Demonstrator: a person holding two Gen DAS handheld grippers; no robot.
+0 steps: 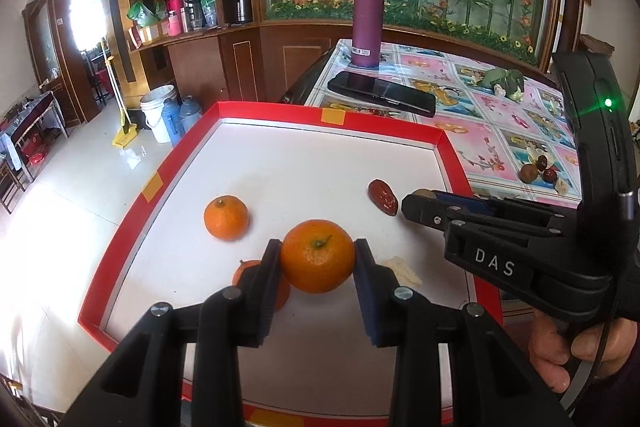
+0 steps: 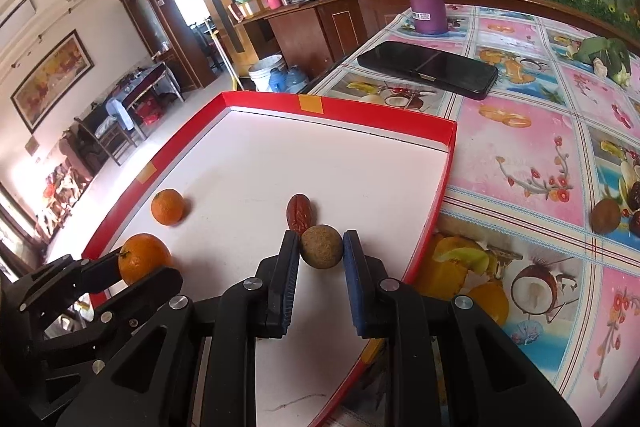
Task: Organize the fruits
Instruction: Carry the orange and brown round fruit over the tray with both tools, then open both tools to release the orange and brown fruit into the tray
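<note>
My left gripper [image 1: 318, 247] is shut on an orange mandarin [image 1: 318, 255], held just above the white floor of the red-rimmed tray [image 1: 452, 151]. A second mandarin [image 1: 226, 217] lies on the tray to its left. A third one [image 1: 246, 269] is half hidden behind my left finger. My right gripper [image 2: 322, 237] is shut on a small round brown fruit [image 2: 322, 247], low over the tray. A wrinkled red date [image 2: 301, 213] lies right beyond that fruit. In the right wrist view the left gripper [image 2: 136, 267] with its mandarin [image 2: 142, 259] sits at the lower left.
A purple bottle [image 1: 368, 19] and a black phone [image 1: 380, 93] stand on the flowered tablecloth behind the tray. More small fruits [image 2: 606, 215] lie on the cloth to the right, with a leafy bundle [image 2: 604, 57] further back. A pale scrap [image 1: 400, 269] lies on the tray.
</note>
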